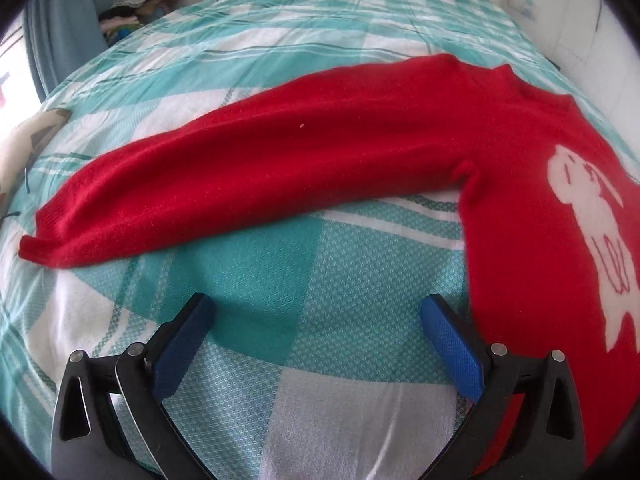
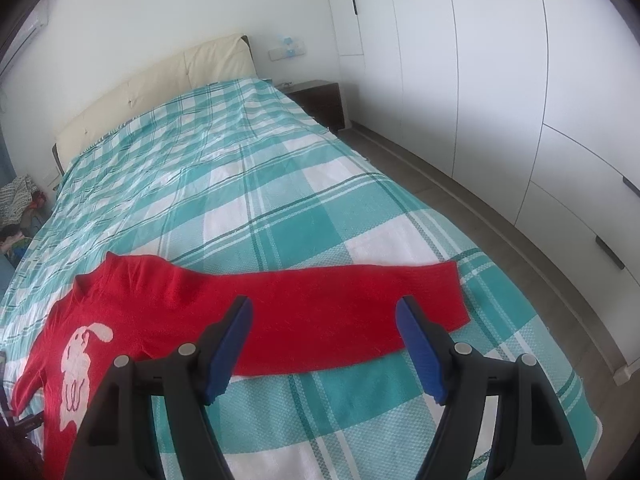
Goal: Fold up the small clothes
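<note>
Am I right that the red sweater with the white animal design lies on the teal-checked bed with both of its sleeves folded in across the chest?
Not quite: on the red sweater, both sleeves lie stretched straight out to the sides on the bed, as each wrist view shows; the rest is right.

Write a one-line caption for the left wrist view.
Open left gripper hovers empty over teal-and-white checked bedspread, beside red knitted sweater lying spread flat, sleeve outstretched.

Both tongs [image 1: 316, 312] [image 2: 324, 316] agape, empty.

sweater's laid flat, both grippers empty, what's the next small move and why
Probably lower the left gripper onto the cuff of the near sleeve. The red sweater lies spread out unfolded, and both grippers are open, holding nothing.
</note>
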A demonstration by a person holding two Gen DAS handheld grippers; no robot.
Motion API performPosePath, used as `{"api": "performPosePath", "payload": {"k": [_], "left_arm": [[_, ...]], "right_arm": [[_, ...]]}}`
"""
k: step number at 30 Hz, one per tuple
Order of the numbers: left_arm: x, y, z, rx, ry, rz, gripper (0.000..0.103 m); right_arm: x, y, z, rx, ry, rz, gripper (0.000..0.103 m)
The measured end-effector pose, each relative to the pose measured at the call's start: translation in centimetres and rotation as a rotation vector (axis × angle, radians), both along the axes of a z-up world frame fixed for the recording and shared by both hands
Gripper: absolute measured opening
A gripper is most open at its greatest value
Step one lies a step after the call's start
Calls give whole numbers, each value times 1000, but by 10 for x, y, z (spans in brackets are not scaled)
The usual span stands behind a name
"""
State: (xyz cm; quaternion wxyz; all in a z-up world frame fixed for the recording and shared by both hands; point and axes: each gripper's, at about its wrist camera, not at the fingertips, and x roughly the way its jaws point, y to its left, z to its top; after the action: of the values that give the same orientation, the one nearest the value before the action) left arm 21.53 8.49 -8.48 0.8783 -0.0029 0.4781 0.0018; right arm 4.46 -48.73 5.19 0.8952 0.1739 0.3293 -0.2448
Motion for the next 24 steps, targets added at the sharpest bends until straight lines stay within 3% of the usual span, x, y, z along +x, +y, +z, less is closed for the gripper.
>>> {"api": "performPosePath", "payload": {"k": [8,17,24], "left_arm": [[0,0,0,-1,-15,2,103],[-1,1,0,-1,-15,1,103],[-1,1,0,-1,-15,1,103]], "right_arm": [[-5,-6,5,36,-32,-3,73],[5,9,3,4,-14,23,74],[23,56,4,-219,42,148,74]]}}
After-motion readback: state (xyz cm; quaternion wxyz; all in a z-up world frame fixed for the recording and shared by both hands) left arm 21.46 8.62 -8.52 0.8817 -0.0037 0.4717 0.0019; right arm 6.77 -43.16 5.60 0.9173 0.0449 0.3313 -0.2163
